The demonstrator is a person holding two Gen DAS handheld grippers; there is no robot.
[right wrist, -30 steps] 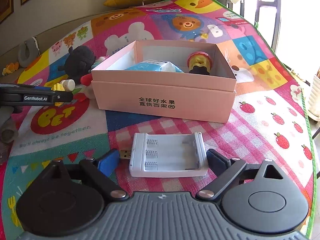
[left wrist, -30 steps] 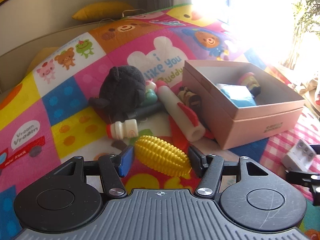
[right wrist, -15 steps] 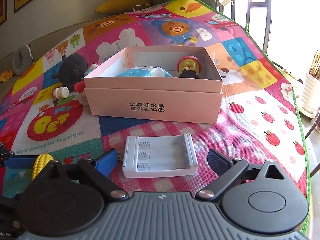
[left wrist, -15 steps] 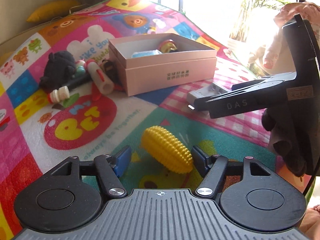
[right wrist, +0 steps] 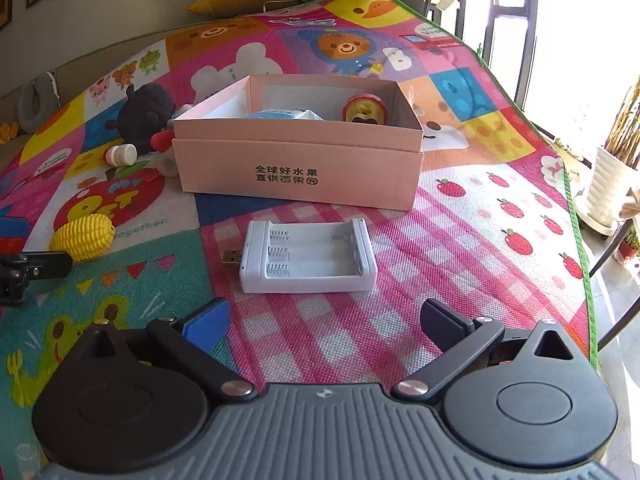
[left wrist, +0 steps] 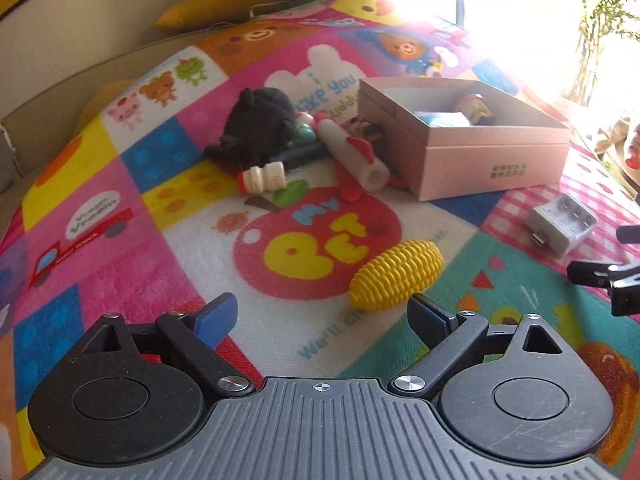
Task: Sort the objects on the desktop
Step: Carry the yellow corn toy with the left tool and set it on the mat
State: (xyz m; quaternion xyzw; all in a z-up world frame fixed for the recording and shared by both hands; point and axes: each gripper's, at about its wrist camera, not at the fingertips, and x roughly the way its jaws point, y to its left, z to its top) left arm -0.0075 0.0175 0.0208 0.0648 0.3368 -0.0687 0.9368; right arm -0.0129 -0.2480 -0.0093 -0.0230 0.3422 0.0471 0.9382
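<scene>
Two grippers hover low over the play mat (right wrist: 480, 208), and the pink box (right wrist: 300, 172) serves as the landmark for everything else. Far to the box's left lies a heap: a black plush toy (left wrist: 260, 128), a small white bottle with a red cap (left wrist: 262, 178) and a white tube (left wrist: 356, 156) that rests just beside the box's left wall. In front of the box and to its left sits the yellow corn toy (left wrist: 396, 274), free on the mat; the left gripper (left wrist: 322, 316) has just been opening, its fingers now wide, the right finger close to the corn's end but not pressing it. The corn looks light, ribbed and probably rubbery, so it should grip well across its thick middle, though its rounded shape may let it roll. Directly in front of the box lies the white battery holder (right wrist: 308, 256), empty, its USB plug pointing left. The right gripper (right wrist: 324, 320) stands wide open just short of it, nothing between the fingers, having just been opening too. The holder seems to be light, stiff plastic, best taken across its two long side walls.
</scene>
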